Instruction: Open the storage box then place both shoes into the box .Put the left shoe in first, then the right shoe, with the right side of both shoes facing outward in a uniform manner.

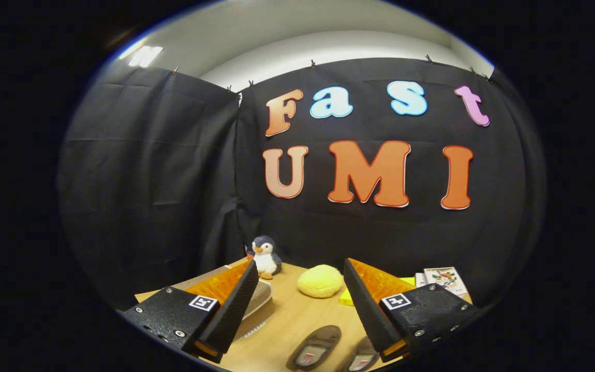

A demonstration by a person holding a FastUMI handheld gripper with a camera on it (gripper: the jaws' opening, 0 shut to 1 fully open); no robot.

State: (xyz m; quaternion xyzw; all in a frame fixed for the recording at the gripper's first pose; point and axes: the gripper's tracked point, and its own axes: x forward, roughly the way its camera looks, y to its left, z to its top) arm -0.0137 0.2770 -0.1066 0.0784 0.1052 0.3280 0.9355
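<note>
My gripper (300, 268) is open, raised above a wooden table (287, 315), with nothing between its fingers. Two dark shoes lie on the table below and between the fingers: one shoe (315, 347) nearer the middle, the other shoe (362, 356) partly hidden behind the right finger (367, 305). A clear storage box (259, 297) sits just behind the left finger (235, 305), mostly hidden by it; whether its lid is raised I cannot tell.
A plush penguin (265, 257) stands at the far left corner of the table against the black cloth wall. A yellow round plush (320, 281) lies beyond the fingers. A yellow sheet (348, 297) and printed cards (444, 279) lie at the far right.
</note>
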